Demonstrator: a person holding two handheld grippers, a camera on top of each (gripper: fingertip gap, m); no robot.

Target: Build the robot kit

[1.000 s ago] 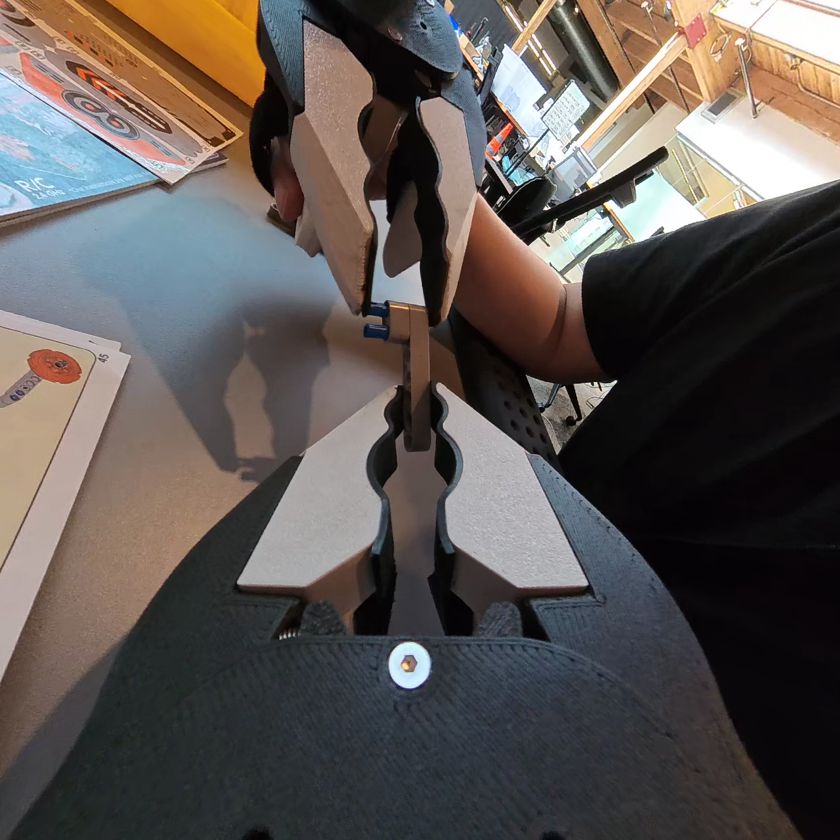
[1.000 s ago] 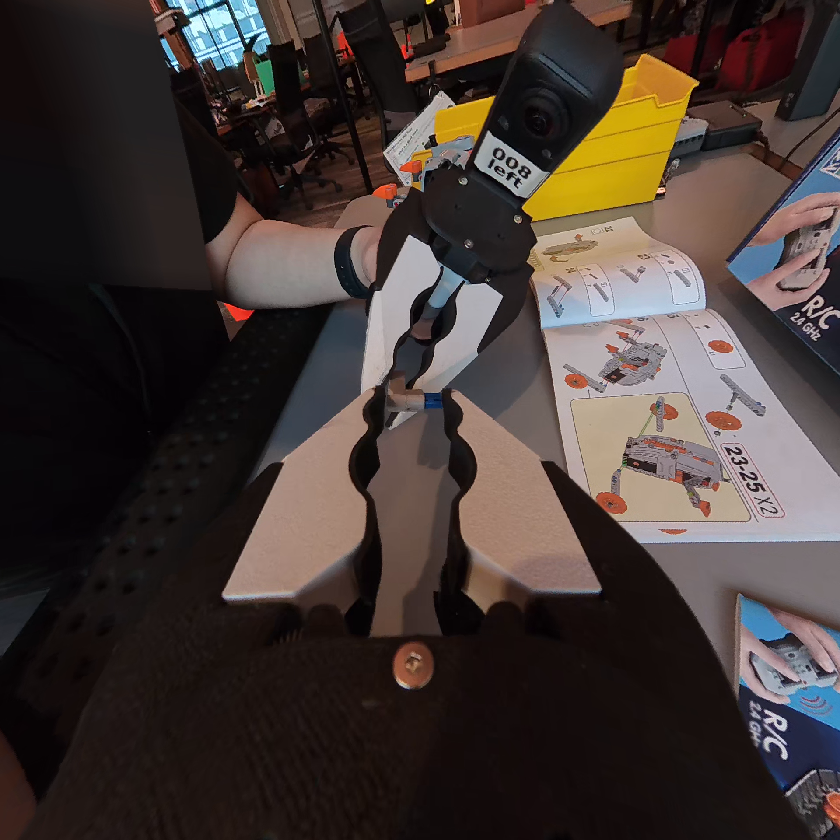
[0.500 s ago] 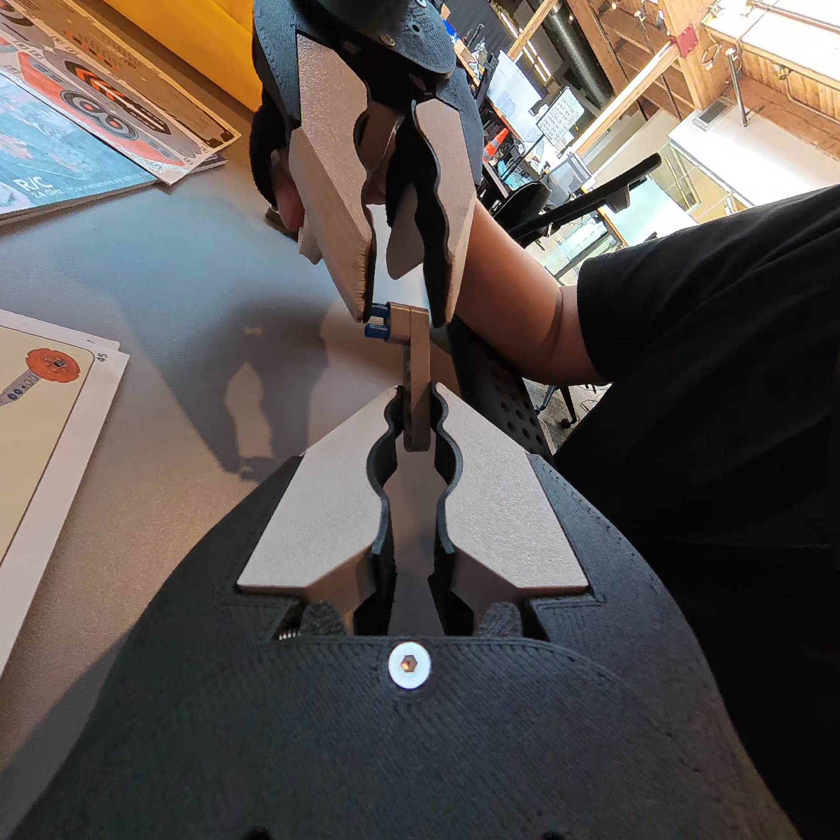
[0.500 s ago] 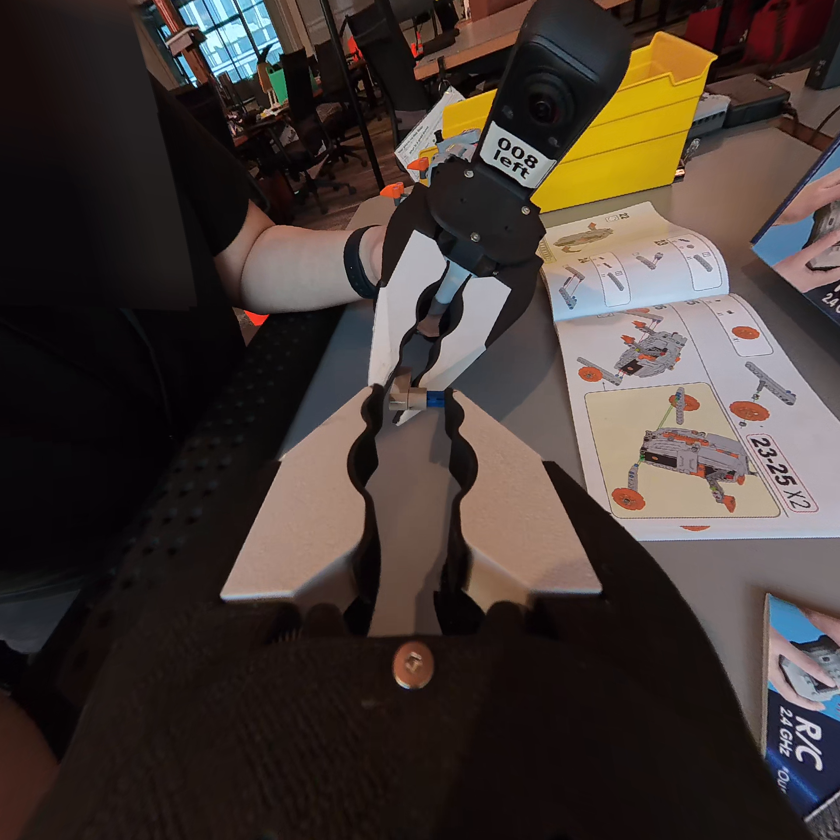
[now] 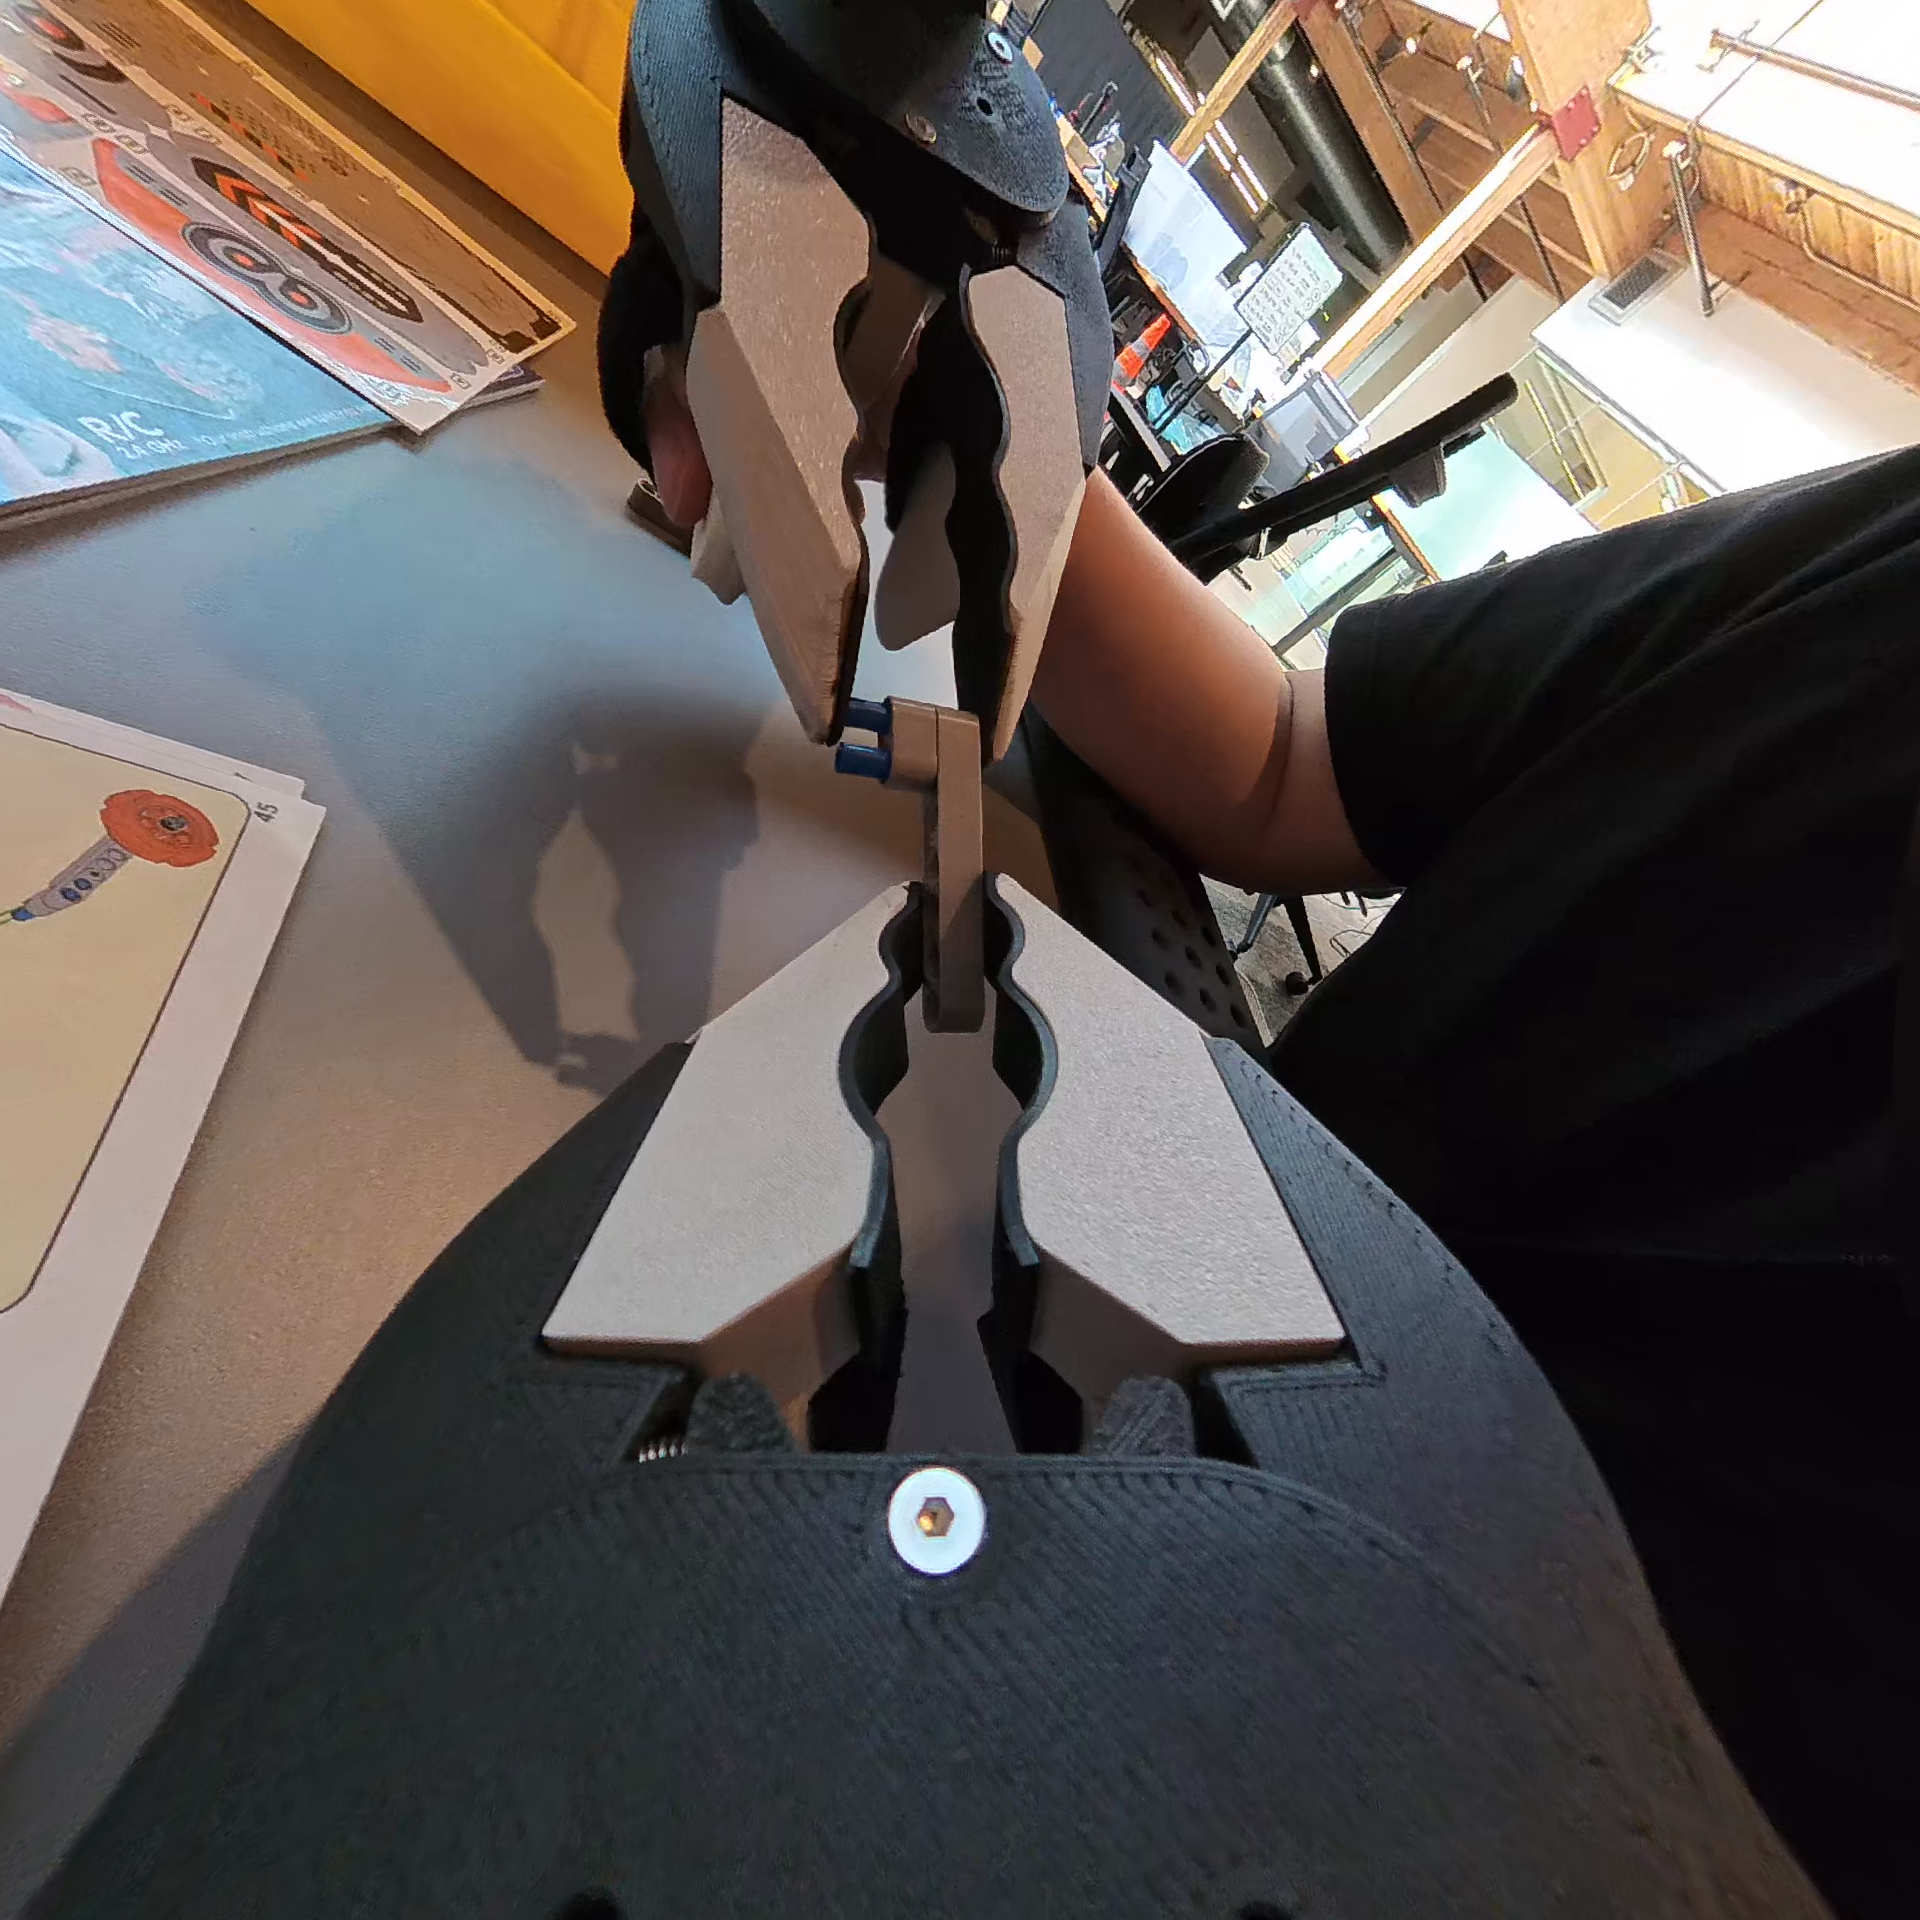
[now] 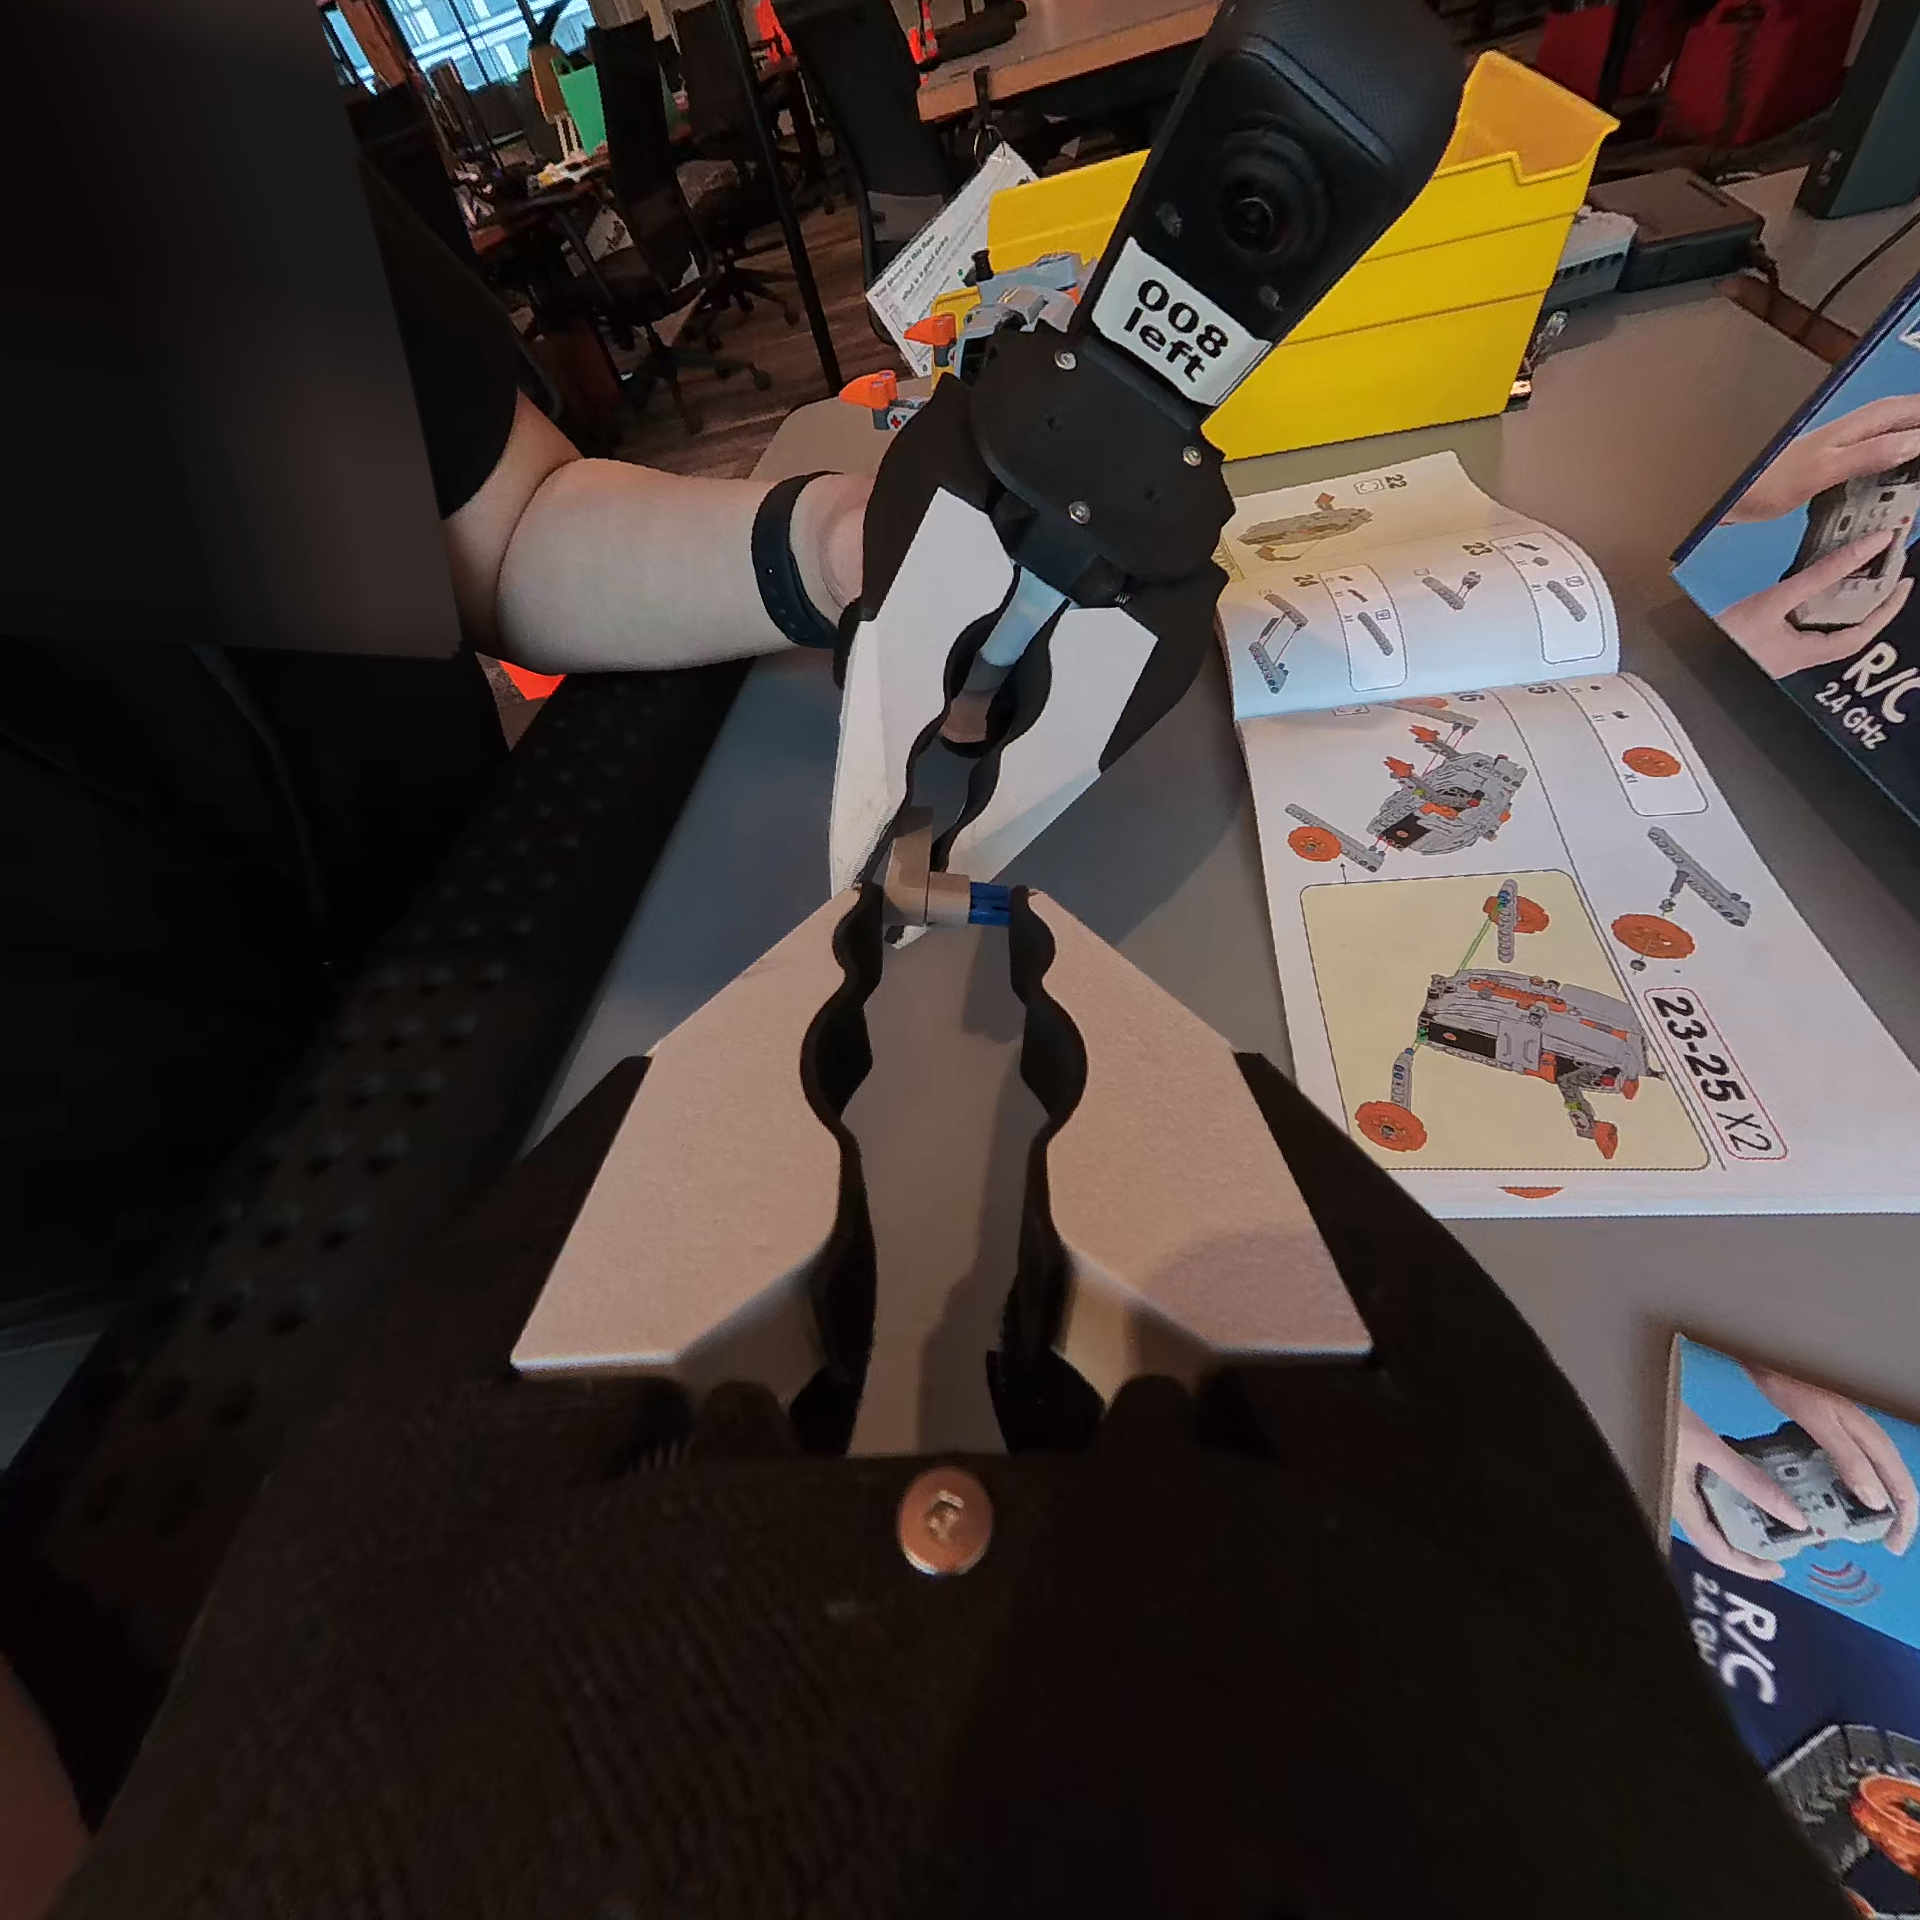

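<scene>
A: Grey surface [image 6: 1558, 1299] in an open workshop, timber beams overhead. Open instruction booklet [image 6: 1507, 935] lies right of the right tongs [image 6: 940, 899]; yellow bin [image 6: 1434, 281] stands well beyond the left tongs' [image 5: 951, 935] camera mount. A printed box [image 6: 1808, 582] sits far right.

B: State of the tongs?

A: Left tongs clamped on the lower end of a tan beam piece [image 5: 951, 862], held edge-on and upright between the tips. Right tongs come in from above; its tips bracket the beam's upper end, one tip against the blue pins [image 5: 862, 743], the other against the beam's far face. Looks like a pinch across the joint, but whether it presses firmly I cannot tell.

B: Where's the piece relative to the surface?

A: Held in the air between the two tongs, above the surface near its edge, by the person's black-sleeved arm [image 5: 1195, 727].

B: Handling?

A: My judgement: small, light, rigid plastic; smooth faces, so it could pivot or slip in a tip grip. Best held on the beam's flat faces, away from the pins.
</scene>
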